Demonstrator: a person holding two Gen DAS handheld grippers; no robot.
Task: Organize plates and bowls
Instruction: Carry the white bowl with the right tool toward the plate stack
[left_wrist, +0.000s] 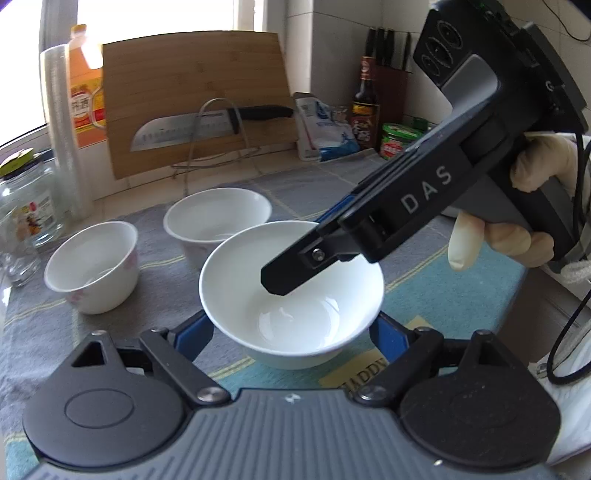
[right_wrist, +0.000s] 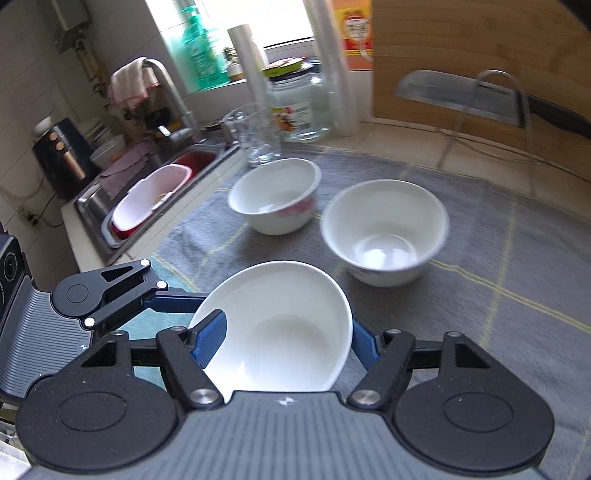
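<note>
On the grey mat, both grippers stood apart around the bowl; closing squarely on its rim would prevent tipping.

Nearest bowl sits on the cloth; 2 bowls behind it, side by side.

3 bowls on a grey cloth.
</note>
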